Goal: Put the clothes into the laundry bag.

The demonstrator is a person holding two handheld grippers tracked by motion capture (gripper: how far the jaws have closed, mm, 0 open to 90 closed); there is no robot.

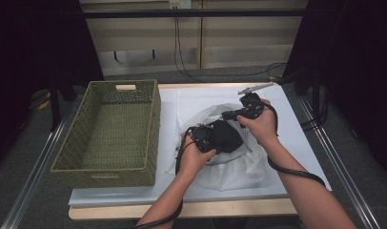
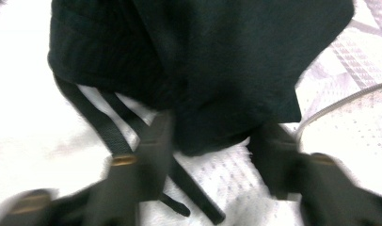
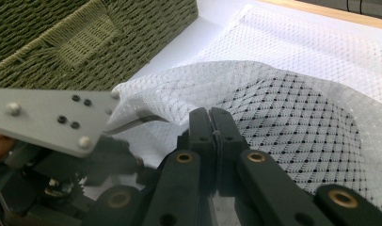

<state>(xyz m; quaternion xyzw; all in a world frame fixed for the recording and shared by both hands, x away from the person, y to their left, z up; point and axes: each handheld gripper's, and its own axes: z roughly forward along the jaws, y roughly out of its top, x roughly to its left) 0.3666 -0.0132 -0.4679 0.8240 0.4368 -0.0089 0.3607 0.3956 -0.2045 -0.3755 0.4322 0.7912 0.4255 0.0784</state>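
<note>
**A:** What are your two grippers doing?

**B:** Your right gripper point(image 3: 212, 141) has its jaws pressed flat together, pinching the edge of the white mesh bag point(image 3: 292, 113). The mesh rises from the pinch and drapes away over the table. In the high view that gripper point(image 1: 229, 114) sits at the far right of the bag's mouth.

**A:** And your left one?

**B:** Your left gripper point(image 2: 212, 150) has its jaws spread apart, one on each side of the lower edge of a black garment point(image 2: 203, 61). The picture is blurred, so I cannot tell whether the jaws touch the cloth. Thin black straps point(image 2: 109, 127) hang from the garment beside one jaw.

**A:** Where is the garment on the table?

**B:** From above, the black garment point(image 1: 227, 136) lies bunched at the bag's point(image 1: 229, 171) opening, between your two hands, with your left gripper point(image 1: 211, 138) at its near-left side. The bag lies on a white sheet point(image 1: 296, 143) covering the table.

**A:** Anything beside it?

**B:** A green woven basket point(image 1: 153, 119) stands just left of the bag, on the table's left half.
</note>
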